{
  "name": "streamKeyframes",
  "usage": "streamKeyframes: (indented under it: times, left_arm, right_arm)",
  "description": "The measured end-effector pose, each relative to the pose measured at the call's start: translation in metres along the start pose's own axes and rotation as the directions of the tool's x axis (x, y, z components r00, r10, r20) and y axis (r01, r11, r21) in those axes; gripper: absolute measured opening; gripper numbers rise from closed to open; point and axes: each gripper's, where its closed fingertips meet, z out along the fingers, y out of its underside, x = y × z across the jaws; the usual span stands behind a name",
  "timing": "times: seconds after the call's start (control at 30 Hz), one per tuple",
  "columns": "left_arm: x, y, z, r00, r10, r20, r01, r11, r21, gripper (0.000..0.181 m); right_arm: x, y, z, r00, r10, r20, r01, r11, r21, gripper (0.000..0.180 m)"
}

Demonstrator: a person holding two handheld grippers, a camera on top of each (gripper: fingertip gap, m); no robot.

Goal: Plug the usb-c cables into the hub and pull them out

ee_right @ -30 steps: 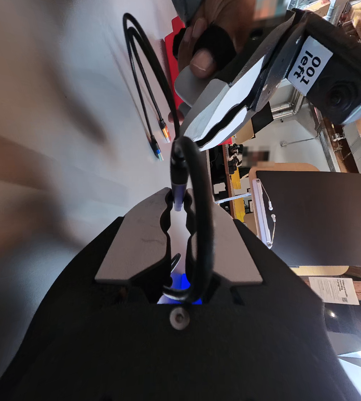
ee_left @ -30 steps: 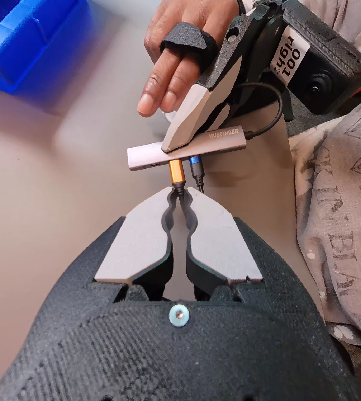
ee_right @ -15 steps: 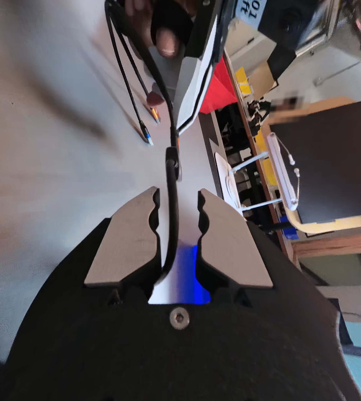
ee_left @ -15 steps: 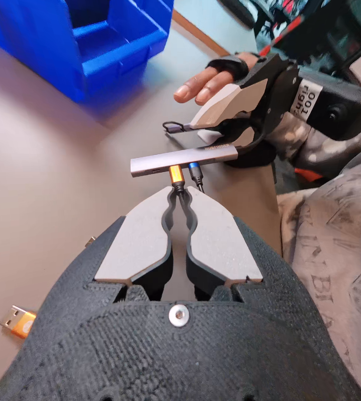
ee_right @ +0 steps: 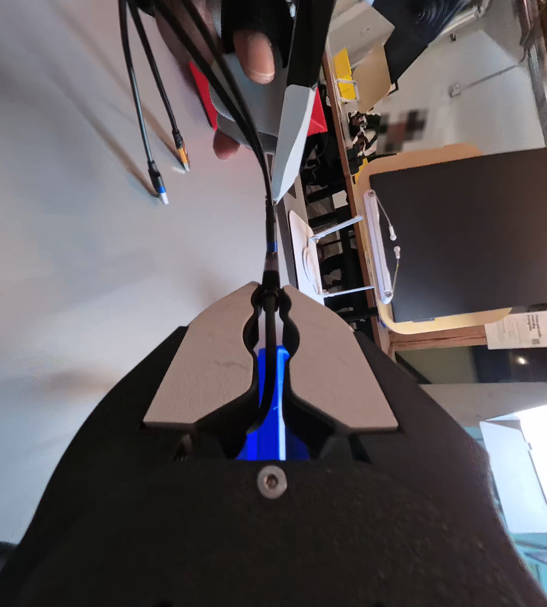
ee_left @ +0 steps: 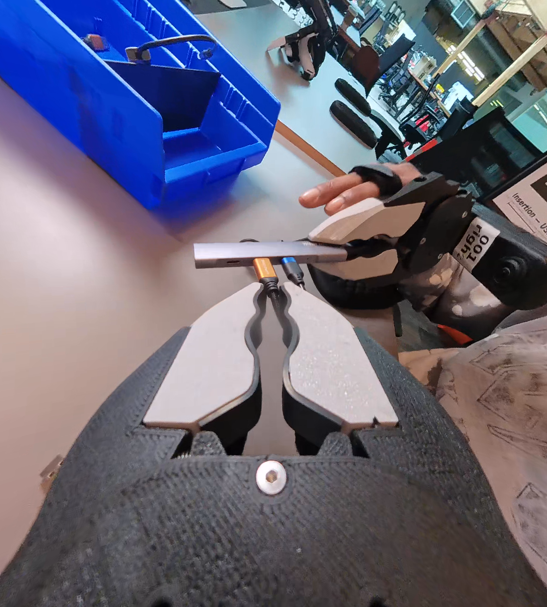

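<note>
In the left wrist view a grey hub [ee_left: 232, 254] hangs level above the table [ee_left: 51, 279]. An orange plug [ee_left: 263, 267] and a blue plug [ee_left: 288, 262] sit in its side ports. My left gripper [ee_left: 272, 289] is shut on the orange plug's black cable just behind the plug. My right gripper [ee_left: 318, 251] grips the hub's right end. In the right wrist view my right gripper [ee_right: 270, 290] is shut on the hub's black cable [ee_right: 268, 345] where it leaves the hub [ee_right: 271, 262], seen end-on.
A blue bin [ee_left: 134, 98] with a short cable stands at the back left. The cables' loose ends, blue [ee_right: 160, 190] and orange [ee_right: 183, 157], dangle near the table. A person's hand [ee_left: 337, 193] holds the right gripper. A sign [ee_left: 545, 203] stands right. My hands' fingertips stand some 6 cm from each other.
My right gripper let go of the hub's middle, opened, and shut again on the hub's cable at its end. My left gripper stayed shut on the orange plug's cable. Both plugs stayed in.
</note>
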Motion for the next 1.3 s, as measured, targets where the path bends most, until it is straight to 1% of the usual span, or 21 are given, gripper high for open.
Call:
streamKeyframes:
  times: [0.03, 0.1, 0.13, 0.2, 0.27, 0.33, 0.4, 0.5, 0.6, 0.7, 0.77, 0.87, 0.93, 1.0, 1.1, 1.23, 1.3]
  left_arm:
    - [0.001, -0.002, -0.003, 1.000, 0.020, 0.016, -0.021, 1.000, 0.019, 0.008]
    - [0.004, -0.011, -0.014, 0.988, 0.135, 0.079, -0.142, 0.987, 0.078, 0.024]
    - [0.009, -0.016, -0.023, 0.976, 0.194, 0.103, -0.205, 0.973, 0.107, 0.025]
    - [0.016, -0.022, -0.042, 0.951, 0.266, 0.156, -0.288, 0.948, 0.137, 0.027]
    - [0.018, -0.015, -0.060, 0.930, 0.311, 0.196, -0.338, 0.934, 0.118, 0.026]
    - [0.015, 0.002, -0.075, 0.914, 0.335, 0.228, -0.361, 0.929, 0.084, 0.024]
    - [0.006, 0.020, -0.086, 0.901, 0.339, 0.271, -0.369, 0.927, 0.067, 0.020]
    - [-0.011, 0.041, -0.097, 0.891, 0.307, 0.334, -0.347, 0.936, 0.065, 0.017]
    - [-0.025, 0.050, -0.100, 0.879, 0.270, 0.393, -0.326, 0.942, 0.081, 0.018]
    - [-0.030, 0.049, -0.100, 0.864, 0.254, 0.435, -0.328, 0.939, 0.104, 0.022]
    - [-0.032, 0.051, -0.098, 0.850, 0.262, 0.458, -0.340, 0.935, 0.097, 0.025]
    - [-0.037, 0.056, -0.094, 0.840, 0.262, 0.474, -0.340, 0.937, 0.084, 0.027]
    - [-0.041, 0.060, -0.091, 0.845, 0.251, 0.472, -0.324, 0.943, 0.079, 0.028]
    - [-0.045, 0.064, -0.090, 0.848, 0.238, 0.473, -0.309, 0.948, 0.077, 0.029]
    - [-0.048, 0.067, -0.089, 0.848, 0.231, 0.477, -0.303, 0.950, 0.079, 0.029]
    - [-0.049, 0.068, -0.088, 0.838, 0.245, 0.488, -0.316, 0.947, 0.066, 0.029]
    - [-0.050, 0.068, -0.088, 0.835, 0.249, 0.490, -0.319, 0.946, 0.063, 0.029]
  right_arm:
    - [0.003, -0.002, -0.002, 1.000, 0.003, 0.028, -0.003, 1.000, -0.005, 0.009]
    - [0.012, 0.001, -0.009, 0.995, 0.006, 0.099, -0.003, 0.999, -0.033, 0.009]
    - [0.021, 0.004, -0.014, 0.992, 0.019, 0.128, -0.013, 0.999, -0.053, 0.009]
    - [0.049, 0.011, -0.029, 0.984, 0.082, 0.160, -0.071, 0.995, -0.073, 0.009]
    - [0.086, 0.025, -0.045, 0.974, 0.151, 0.167, -0.130, 0.983, -0.128, 0.009]
    - [0.128, 0.040, -0.061, 0.963, 0.218, 0.158, -0.186, 0.963, -0.196, 0.009]
    - [0.171, 0.055, -0.075, 0.956, 0.270, 0.113, -0.232, 0.934, -0.271, 0.009]
    - [0.230, 0.085, -0.087, 0.968, 0.250, -0.003, -0.230, 0.885, -0.404, 0.009]
    - [0.263, 0.124, -0.084, 0.980, 0.194, -0.044, -0.185, 0.808, -0.560, 0.009]
    - [0.267, 0.171, -0.066, 0.991, 0.132, -0.021, -0.107, 0.693, -0.713, 0.009]
    - [0.258, 0.199, -0.046, 0.994, 0.104, 0.022, -0.049, 0.628, -0.777, 0.009]
    - [0.232, 0.229, -0.005, 0.983, 0.152, 0.105, -0.007, 0.597, -0.802, 0.009]
    - [0.216, 0.239, 0.024, 0.966, 0.215, 0.143, -0.020, 0.614, -0.789, 0.009]
    - [0.206, 0.246, 0.053, 0.945, 0.293, 0.144, -0.079, 0.635, -0.769, 0.009]
    - [0.194, 0.256, 0.087, 0.886, 0.448, 0.122, -0.227, 0.648, -0.727, 0.010]
    - [0.166, 0.281, 0.114, 0.767, 0.637, 0.082, -0.424, 0.598, -0.681, 0.010]
    - [0.145, 0.294, 0.117, 0.729, 0.679, 0.091, -0.445, 0.570, -0.690, 0.010]
